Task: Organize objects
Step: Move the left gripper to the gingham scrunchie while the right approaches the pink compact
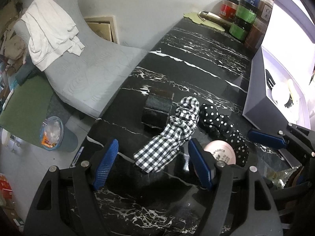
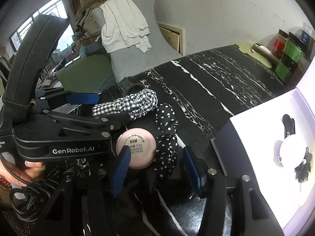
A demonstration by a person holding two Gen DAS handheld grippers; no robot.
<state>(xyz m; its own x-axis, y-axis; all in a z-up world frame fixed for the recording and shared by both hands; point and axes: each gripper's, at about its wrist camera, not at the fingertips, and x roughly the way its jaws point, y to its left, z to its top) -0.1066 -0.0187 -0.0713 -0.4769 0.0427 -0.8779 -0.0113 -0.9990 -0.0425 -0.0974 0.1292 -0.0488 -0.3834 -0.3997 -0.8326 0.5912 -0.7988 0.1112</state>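
On the black marble table [image 1: 196, 45] lie a black-and-white checked scrunchie [image 1: 167, 137] [image 2: 133, 103], a black polka-dot scrunchie [image 1: 218, 122] [image 2: 167, 137], a pink round compact [image 1: 220, 152] [image 2: 137, 147] and a black woven band [image 1: 157, 108]. My left gripper [image 1: 151, 165] is open, its jaws on either side of the checked scrunchie's near end, not gripping. My right gripper [image 2: 155, 171] is open, low over the polka-dot scrunchie beside the compact. The left gripper also shows in the right wrist view [image 2: 106, 108].
An open white box [image 1: 256, 90] [image 2: 256, 153] with small items inside stands at the right. Jars [image 1: 242, 17] [image 2: 289, 57] and a green mat [image 1: 204, 20] sit at the table's far end. A grey mattress [image 1: 88, 64] with a white cloth leans left of the table.
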